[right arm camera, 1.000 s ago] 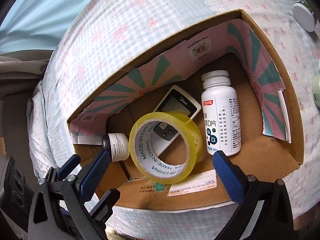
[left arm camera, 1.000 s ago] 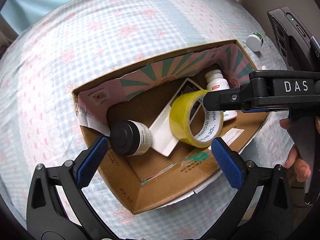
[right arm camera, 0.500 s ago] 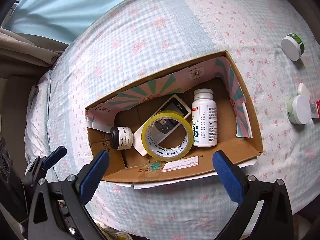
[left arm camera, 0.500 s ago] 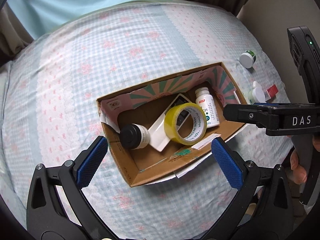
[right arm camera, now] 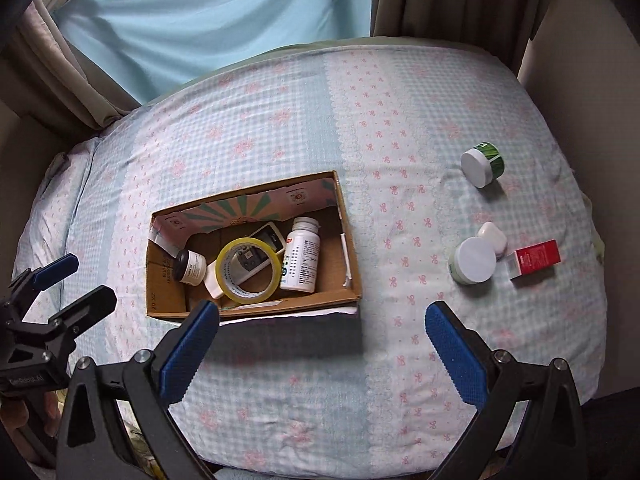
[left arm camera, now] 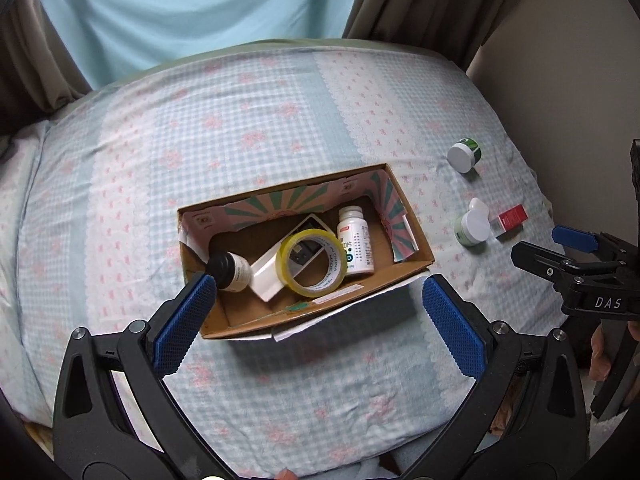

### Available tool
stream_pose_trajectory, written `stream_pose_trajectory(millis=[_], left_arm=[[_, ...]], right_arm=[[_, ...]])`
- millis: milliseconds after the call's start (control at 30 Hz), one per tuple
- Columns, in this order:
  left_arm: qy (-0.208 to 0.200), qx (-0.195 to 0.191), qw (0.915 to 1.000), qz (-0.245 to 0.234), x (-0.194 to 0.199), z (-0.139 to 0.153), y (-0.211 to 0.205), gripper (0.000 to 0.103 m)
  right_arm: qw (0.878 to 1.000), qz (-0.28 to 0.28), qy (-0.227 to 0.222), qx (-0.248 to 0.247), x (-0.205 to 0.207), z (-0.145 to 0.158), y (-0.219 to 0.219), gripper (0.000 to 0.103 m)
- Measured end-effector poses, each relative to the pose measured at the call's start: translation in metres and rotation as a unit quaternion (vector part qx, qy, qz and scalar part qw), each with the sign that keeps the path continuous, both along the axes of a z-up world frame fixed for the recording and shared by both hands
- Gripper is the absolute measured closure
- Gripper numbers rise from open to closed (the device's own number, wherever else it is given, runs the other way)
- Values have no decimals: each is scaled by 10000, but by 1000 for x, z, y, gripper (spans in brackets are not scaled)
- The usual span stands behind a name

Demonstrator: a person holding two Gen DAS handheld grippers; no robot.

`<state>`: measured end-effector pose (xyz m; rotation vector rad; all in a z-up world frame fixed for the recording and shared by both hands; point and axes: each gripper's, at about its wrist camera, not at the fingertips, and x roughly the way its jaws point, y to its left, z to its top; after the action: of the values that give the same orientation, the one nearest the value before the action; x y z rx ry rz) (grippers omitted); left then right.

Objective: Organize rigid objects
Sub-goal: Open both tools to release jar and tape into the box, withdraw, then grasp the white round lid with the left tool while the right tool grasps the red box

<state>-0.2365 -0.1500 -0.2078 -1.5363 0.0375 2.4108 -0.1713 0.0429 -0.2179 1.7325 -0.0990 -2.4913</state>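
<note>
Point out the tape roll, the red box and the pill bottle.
tape roll (right arm camera: 224, 265): right wrist view, left side of its yellow band
red box (right arm camera: 538, 257): right wrist view, red top face
pill bottle (left arm camera: 358, 247): left wrist view, white label

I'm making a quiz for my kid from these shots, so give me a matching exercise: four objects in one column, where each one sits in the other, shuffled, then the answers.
Column one:
1. yellow tape roll
2. red box
3. green-striped jar
4. black-capped jar

Column two:
A. on the bedspread, farthest from the cameras
B. in the cardboard box, at its left end
C. in the cardboard box, lying on the remote
D. on the bedspread, right of the white-lidded tub

Pairs: 1-C, 2-D, 3-A, 4-B
</note>
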Motion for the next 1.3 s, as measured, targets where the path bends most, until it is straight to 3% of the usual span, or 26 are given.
stream_pose_trajectory(millis=[167,400,667,833,933,1033,1167,1300], left_arm=[[31,-40,10000,-71,16,4,60,0],[-201,-177,9983,-514,15,-16,161,0],[-719,-27,9951,-673,0,-63,253,0],[-884,-273,9924,-816,-10,-100,297,0],[-1138,-353,9887,-910,-19,-127,317,0],[-1335,-392,9855,-975,-31,-153,333,0],[-1466,-507,9814,-1128,-48,-186,355,0],[-1629,-621,9744,-1419,-64,-221,377,0]], right_arm=[[9994,-341,71,-61,12,15,81,0],[9962,-856,85,-121,16,14,185,0],[9848,-1588,-368,-604,-4,-28,273,0],[9739,-1959,-767,-855,-27,-66,306,0],[9588,-2398,-949,-1188,-41,-92,325,0],[9364,-2962,-1153,-1485,-53,-118,340,0],[8940,-3788,-1345,-1979,-65,-153,353,0],[8401,-4653,-1461,-2373,-70,-187,359,1]])
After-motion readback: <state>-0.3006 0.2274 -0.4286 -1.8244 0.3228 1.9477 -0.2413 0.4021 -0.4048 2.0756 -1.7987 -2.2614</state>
